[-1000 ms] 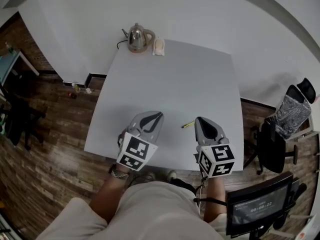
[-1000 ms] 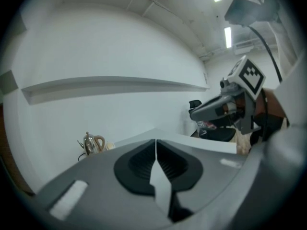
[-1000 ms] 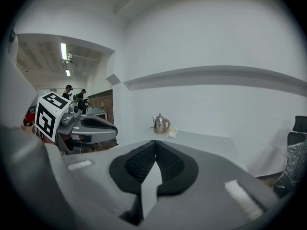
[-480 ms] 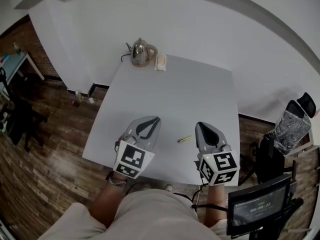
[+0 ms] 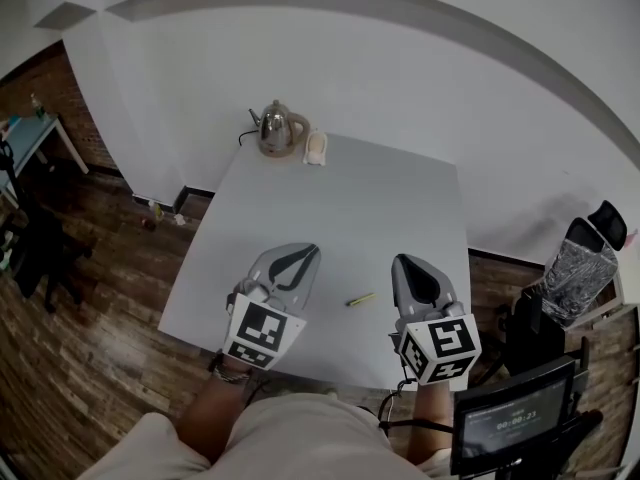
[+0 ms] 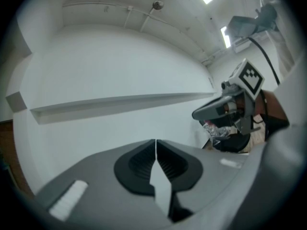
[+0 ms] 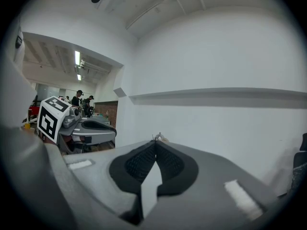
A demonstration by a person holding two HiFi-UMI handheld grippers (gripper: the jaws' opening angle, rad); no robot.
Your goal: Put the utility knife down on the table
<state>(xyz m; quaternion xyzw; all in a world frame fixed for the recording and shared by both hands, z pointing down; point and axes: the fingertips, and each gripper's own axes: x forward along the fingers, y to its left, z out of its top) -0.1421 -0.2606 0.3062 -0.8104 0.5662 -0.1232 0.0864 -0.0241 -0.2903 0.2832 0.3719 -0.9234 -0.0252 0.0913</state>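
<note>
Now the left gripper [image 5: 306, 252] is over the near-left part of the white table [image 5: 370, 193], with its jaws pressed together and holding nothing, not far from the table's left edge. Just to its right, the yellow utility knife [image 5: 360, 298] lies flat on the table, between the two grippers and apart from both. The right gripper [image 5: 404, 264] is also closed and empty, near the right edge. Past that edge stands an office chair [image 5: 575, 253]. Wide open surface stretches ahead to the kettle [image 5: 278, 128] at the far-left corner.
</note>
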